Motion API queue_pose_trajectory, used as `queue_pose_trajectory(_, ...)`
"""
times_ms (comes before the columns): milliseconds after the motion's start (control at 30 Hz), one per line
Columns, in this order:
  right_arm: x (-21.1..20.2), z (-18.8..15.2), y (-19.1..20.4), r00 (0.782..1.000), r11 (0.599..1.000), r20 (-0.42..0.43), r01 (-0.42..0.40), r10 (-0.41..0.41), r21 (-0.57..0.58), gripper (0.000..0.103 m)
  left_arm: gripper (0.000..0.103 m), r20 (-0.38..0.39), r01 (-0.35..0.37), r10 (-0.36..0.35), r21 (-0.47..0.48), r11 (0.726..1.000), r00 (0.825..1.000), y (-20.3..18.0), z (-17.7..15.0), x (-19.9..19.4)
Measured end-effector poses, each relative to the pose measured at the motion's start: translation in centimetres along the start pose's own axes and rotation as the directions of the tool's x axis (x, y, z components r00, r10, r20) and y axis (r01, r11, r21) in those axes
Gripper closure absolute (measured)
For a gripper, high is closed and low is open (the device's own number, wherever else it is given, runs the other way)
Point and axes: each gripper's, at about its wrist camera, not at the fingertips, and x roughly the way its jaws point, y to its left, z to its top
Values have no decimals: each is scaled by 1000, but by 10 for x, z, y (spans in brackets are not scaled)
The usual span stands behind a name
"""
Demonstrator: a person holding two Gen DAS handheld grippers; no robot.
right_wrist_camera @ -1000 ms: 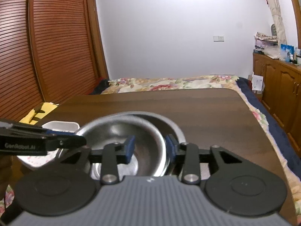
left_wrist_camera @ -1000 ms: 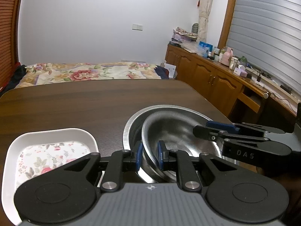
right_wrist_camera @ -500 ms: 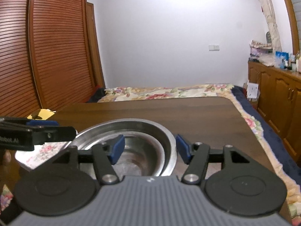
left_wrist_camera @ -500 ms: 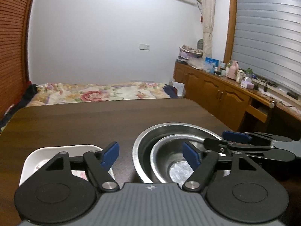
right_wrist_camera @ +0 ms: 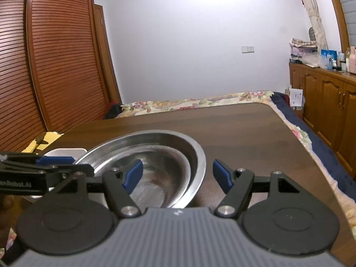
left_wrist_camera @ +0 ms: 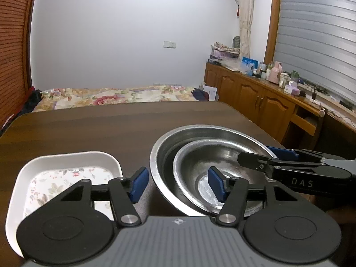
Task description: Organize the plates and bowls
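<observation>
A small steel bowl [left_wrist_camera: 209,162] sits nested inside a larger steel bowl [left_wrist_camera: 164,151] on the dark wooden table [left_wrist_camera: 100,129]. A white square plate with a floral print [left_wrist_camera: 62,173] lies to their left. My left gripper [left_wrist_camera: 178,183] is open, its fingers straddling the near left rim of the bowls. From the right, my other gripper [left_wrist_camera: 255,155] reaches over the bowls. In the right wrist view the right gripper [right_wrist_camera: 176,175] is open over the right rim of the large bowl [right_wrist_camera: 195,153], with the small bowl [right_wrist_camera: 164,171] inside.
A bed with a flowered cover [left_wrist_camera: 115,95] stands beyond the table's far edge. Wooden cabinets with bottles and boxes [left_wrist_camera: 267,89] line the right wall. Slatted wardrobe doors [right_wrist_camera: 55,66] stand at the left. The table's right edge [right_wrist_camera: 316,162] is close to the bowls.
Both grippers have opened and let go of the small bowl, which now rests inside the large one. Both grippers have pulled back and up a little.
</observation>
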Motion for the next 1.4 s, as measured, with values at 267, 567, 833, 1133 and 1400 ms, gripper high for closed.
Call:
queue_pose_trajectory(267, 8, -6, 1, 999, 999, -40, -12, 14, 38, 39, 59, -35, 0, -1, -29, 1000, 999, 3, -5, 6)
queue_pose_trajectory(567, 11, -11, -1, 997, 996, -72, -35, 41, 84, 63, 66, -41, -3, 1, -34, 999, 999, 3, -5, 9)
queue_pose_trajectory(833, 11, -9, -3, 996, 994, -85, -32, 41, 105, 74, 73, -47, -4, 1, -46, 999, 999, 3, -4, 9)
queue_pose_trajectory(1133, 11, -4, 4, 996, 994, -84, -29, 38, 108, 78, 74, -34, -9, 7, -64, 998, 999, 6, 2, -1)
queue_pose_trajectory(1400, 11, 11, 18, 996, 995, -66, -61, 67, 85, 78, 74, 11, -31, 32, -81, 996, 999, 20, 11, -22)
